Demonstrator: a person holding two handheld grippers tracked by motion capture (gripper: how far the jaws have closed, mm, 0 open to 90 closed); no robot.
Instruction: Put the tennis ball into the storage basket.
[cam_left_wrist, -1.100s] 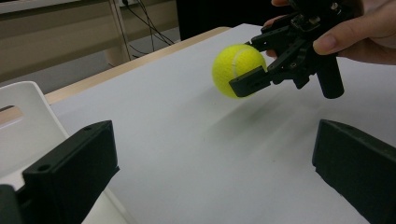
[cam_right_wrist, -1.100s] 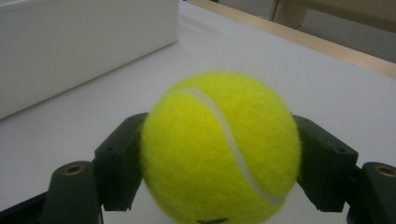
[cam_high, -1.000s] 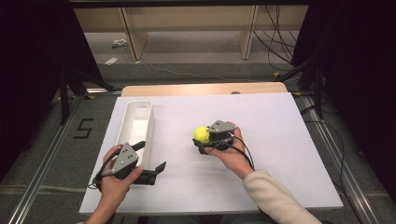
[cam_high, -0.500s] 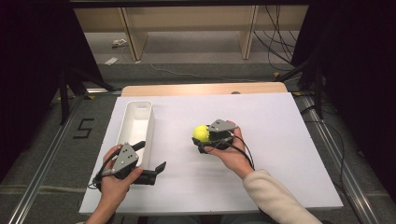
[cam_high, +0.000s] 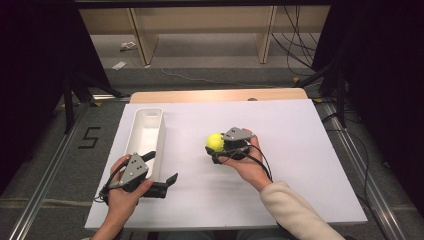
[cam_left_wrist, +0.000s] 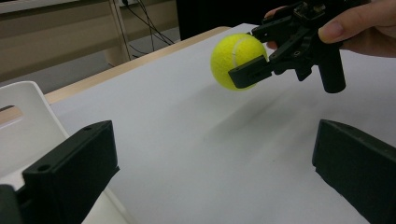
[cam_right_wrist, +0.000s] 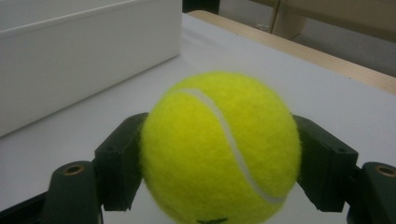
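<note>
Right gripper view: right gripper (cam_right_wrist: 219, 186) closed on fuzzy yellow-green tennis ball (cam_right_wrist: 219, 149), one jaw on each side, lifted above white tabletop (cam_high: 300, 150). Long white rectangular plastic tray (cam_high: 145, 135) to the left, empty; placement judged not yet done. Left gripper (cam_high: 160, 172) spread wide, holding nothing, resting at tray's near end.

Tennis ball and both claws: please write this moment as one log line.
right claw: shut on ball, above table | left claw: open, by bin | bin: empty
</note>
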